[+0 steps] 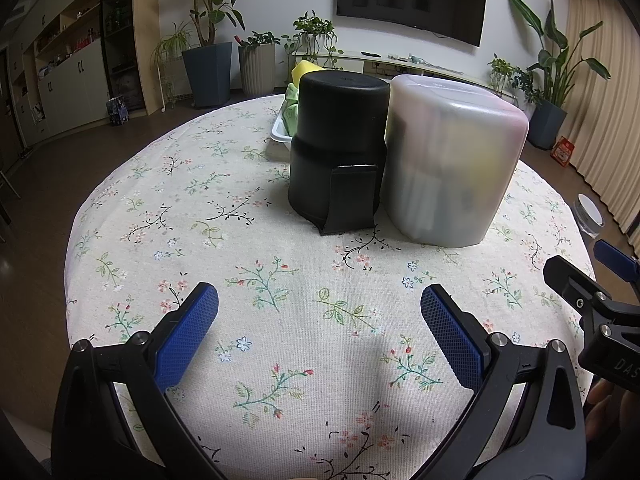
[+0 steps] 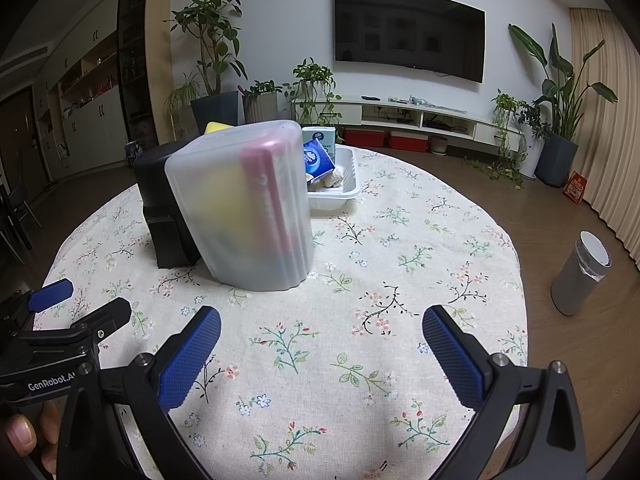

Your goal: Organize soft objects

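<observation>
Left gripper (image 1: 320, 332) and right gripper (image 2: 322, 350): jaws spread apart, nothing held. Soft items packed in white tray (image 2: 352, 190) at frame centre, behind frosted container (image 2: 244, 208). Risk judged: container toppled if reach is made straight over it.

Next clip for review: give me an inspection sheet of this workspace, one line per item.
Surface: round table with floral tablecloth.
Job's things: black container beside translucent container; white tray behind, holding blue tissue pack, yellow sponge.
Clutter: nothing seen.
Grippers: left gripper and right gripper open, empty, above the cloth.
Cables: nothing seen.
Surroundings: wall television, potted plants, grey bin on floor.
</observation>
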### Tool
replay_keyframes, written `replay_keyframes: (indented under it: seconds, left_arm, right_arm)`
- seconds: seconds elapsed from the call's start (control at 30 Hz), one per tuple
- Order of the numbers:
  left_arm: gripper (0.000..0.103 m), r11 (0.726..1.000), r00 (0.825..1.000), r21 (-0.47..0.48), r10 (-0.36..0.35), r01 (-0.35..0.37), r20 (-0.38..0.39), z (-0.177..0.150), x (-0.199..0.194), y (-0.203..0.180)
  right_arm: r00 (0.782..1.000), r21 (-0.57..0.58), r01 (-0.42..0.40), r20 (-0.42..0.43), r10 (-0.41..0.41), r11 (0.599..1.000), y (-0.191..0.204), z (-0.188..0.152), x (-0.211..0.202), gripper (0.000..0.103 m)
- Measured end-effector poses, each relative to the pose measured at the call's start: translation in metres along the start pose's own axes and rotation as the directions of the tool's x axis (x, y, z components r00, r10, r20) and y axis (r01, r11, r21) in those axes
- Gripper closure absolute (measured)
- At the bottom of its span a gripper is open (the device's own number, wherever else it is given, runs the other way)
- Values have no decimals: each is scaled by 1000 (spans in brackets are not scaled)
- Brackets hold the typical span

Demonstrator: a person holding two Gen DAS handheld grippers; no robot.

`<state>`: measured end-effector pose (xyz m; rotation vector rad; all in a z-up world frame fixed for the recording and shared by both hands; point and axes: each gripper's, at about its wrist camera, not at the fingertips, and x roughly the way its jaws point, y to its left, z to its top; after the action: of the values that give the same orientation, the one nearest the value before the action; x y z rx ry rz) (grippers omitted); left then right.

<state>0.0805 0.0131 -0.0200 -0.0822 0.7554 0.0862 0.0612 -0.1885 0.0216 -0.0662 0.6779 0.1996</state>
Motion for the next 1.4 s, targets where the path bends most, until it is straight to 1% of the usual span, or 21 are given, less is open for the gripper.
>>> replay_keyframes:
  seconds: [0.77, 1.4]
  left_arm:
    - [0, 1000, 1000, 0, 1, -1, 1, 0, 0, 0]
    - [0, 1000, 1000, 17, 5, -5, 22, -1, -4, -3]
  right_arm:
    - [1000, 0, 1, -5, -1, 1000, 0, -3, 1, 0]
    - [1000, 0, 1, -16, -1, 1000, 0, -6, 0, 0]
